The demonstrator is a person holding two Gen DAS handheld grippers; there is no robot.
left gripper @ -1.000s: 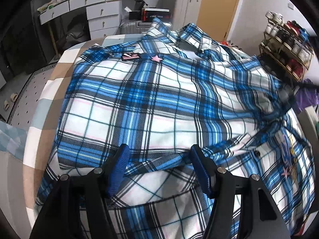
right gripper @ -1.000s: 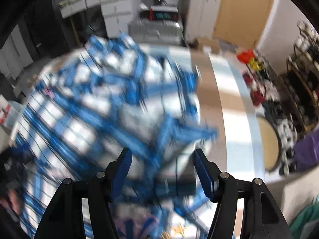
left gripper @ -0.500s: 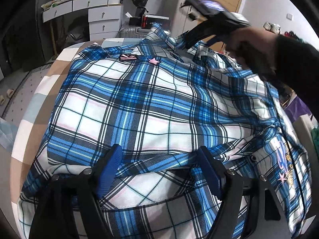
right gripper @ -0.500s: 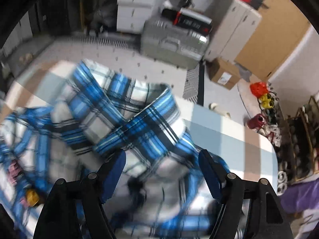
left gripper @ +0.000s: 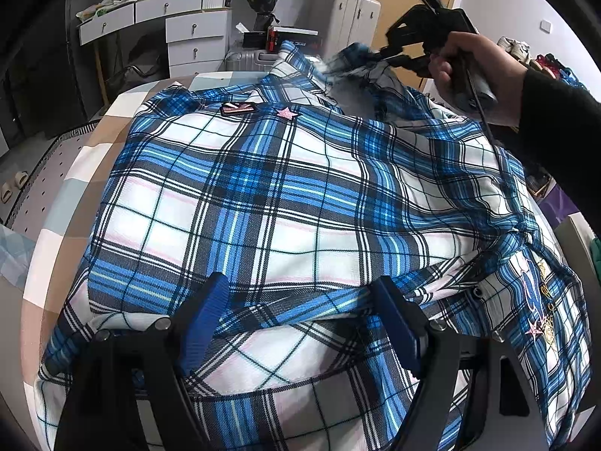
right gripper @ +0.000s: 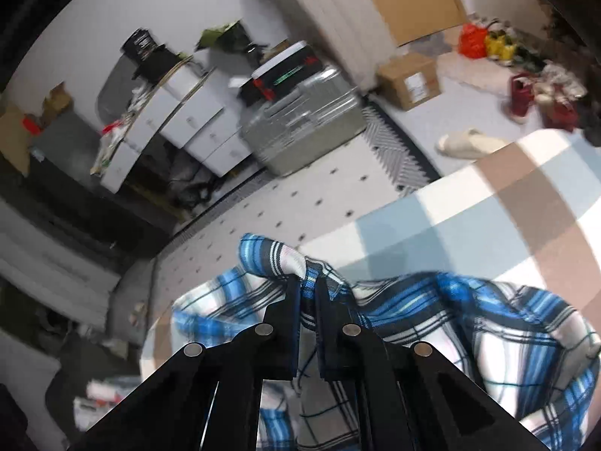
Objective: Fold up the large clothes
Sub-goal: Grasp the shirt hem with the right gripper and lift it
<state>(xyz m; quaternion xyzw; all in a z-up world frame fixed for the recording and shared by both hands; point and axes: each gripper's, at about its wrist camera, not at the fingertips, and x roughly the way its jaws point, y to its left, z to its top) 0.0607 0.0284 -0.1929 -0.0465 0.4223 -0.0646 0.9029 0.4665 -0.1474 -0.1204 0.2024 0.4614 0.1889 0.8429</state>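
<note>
A large blue, white and black plaid shirt [left gripper: 285,195] lies spread over a table with a checked cloth [left gripper: 75,195]. My left gripper [left gripper: 298,315] stands open at the near hem, a diagonal fold of the shirt lying between its blue pads. At the far end a hand [left gripper: 473,71] holds my right gripper [left gripper: 379,56]. In the right wrist view the jaws of the right gripper [right gripper: 305,285] are closing, and they pinch a bunched edge of the shirt [right gripper: 432,312] raised a little off the checked cloth [right gripper: 488,195].
White drawers [left gripper: 180,26] and a silver suitcase [right gripper: 300,124] stand beyond the table's far edge. A cardboard box [right gripper: 409,79], a slipper [right gripper: 465,143] and shoes lie on the floor. A dark sleeve [left gripper: 556,120] reaches over the shirt's right side.
The right gripper swept to the shirt's far end, rolled, and closed on a bunch of fabric there. The left gripper widened slightly and stayed at the near hem.
</note>
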